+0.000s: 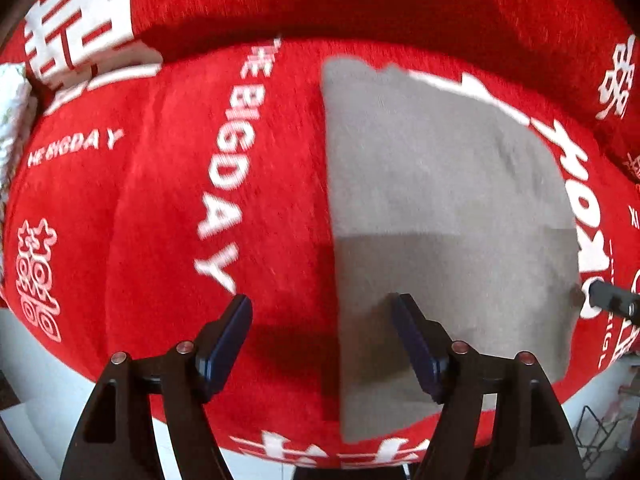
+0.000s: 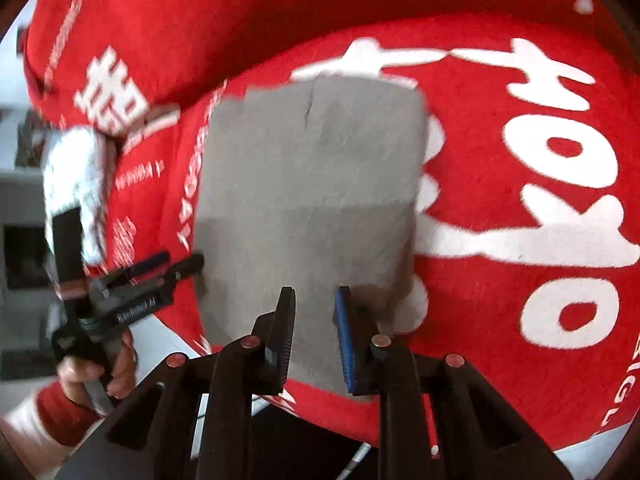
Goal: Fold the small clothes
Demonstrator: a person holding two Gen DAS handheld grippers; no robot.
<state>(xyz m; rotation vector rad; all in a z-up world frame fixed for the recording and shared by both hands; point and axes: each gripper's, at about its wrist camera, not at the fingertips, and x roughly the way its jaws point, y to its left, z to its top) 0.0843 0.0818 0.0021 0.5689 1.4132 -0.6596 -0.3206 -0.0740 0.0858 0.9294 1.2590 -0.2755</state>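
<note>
A grey cloth (image 1: 440,208) lies flat as a folded rectangle on a red blanket (image 1: 160,200) with white lettering. My left gripper (image 1: 322,308) points straight down over the cloth's left edge, open, with nothing between its fingers. In the right wrist view the grey cloth (image 2: 312,184) fills the middle. My right gripper (image 2: 315,312) hovers over the cloth's near edge with its jaws a narrow gap apart and nothing visibly pinched. The left gripper (image 2: 176,262) shows there at the cloth's left edge, held by a hand (image 2: 92,372). The right gripper's tip (image 1: 608,300) shows at the cloth's right edge.
A pile of white cloth (image 2: 76,172) sits on the blanket to the left, also seen as white cloth (image 1: 12,120) at the frame's edge. The blanket's raised back fold (image 1: 360,8) runs behind. Pale floor (image 1: 32,360) and a wire rack (image 1: 596,432) lie beyond the near edge.
</note>
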